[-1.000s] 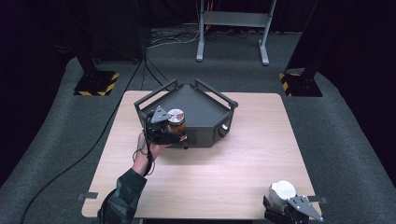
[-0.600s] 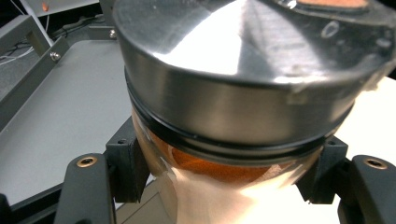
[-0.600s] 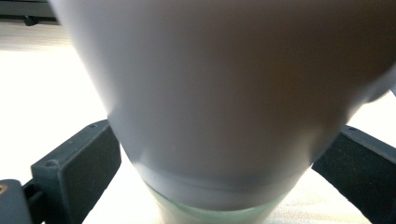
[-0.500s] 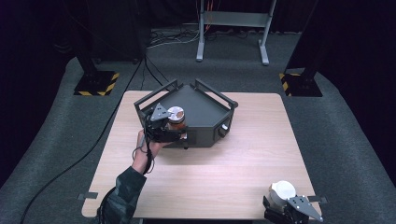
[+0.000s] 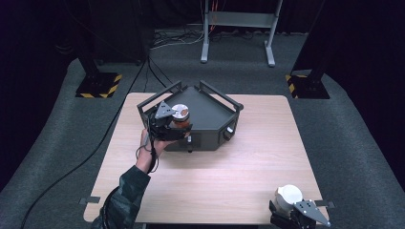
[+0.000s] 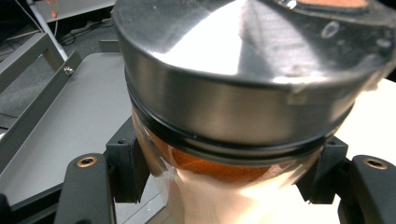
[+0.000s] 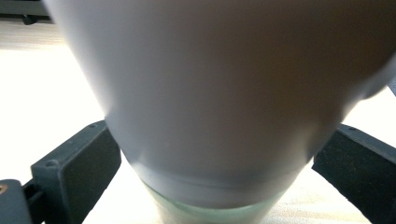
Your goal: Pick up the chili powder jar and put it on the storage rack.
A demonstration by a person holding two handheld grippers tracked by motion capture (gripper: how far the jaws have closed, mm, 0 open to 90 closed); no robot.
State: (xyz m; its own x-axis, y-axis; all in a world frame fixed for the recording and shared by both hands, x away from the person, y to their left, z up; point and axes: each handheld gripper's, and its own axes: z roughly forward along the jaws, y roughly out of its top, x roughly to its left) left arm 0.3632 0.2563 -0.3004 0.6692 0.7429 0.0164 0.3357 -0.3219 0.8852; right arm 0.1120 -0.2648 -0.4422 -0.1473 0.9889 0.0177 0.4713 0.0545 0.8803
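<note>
My left gripper (image 5: pixel 177 128) is shut on a glass jar (image 5: pixel 180 116) with a silver metal lid and orange-brown contents, held at the front left edge of a dark grey tray (image 5: pixel 210 109). In the left gripper view the jar (image 6: pixel 243 93) sits between the two black jaws, with the tray floor (image 6: pixel 70 121) behind it. My right gripper (image 5: pixel 292 209) is at the table's front right edge, shut on a white-capped container (image 5: pixel 288 195). In the right gripper view that container (image 7: pixel 219 93) has a white top and a pale green base, clamped between both jaws.
The tray stands at the back middle of the wooden table (image 5: pixel 239 162) and has raised bar rails. A metal stand (image 5: pixel 237 28) is on the floor behind the table. Two black posts with yellow-striped bases (image 5: pixel 99 85) (image 5: pixel 307 83) flank the table.
The left gripper and its jar have shifted slightly; the right gripper has stayed put with its container.
</note>
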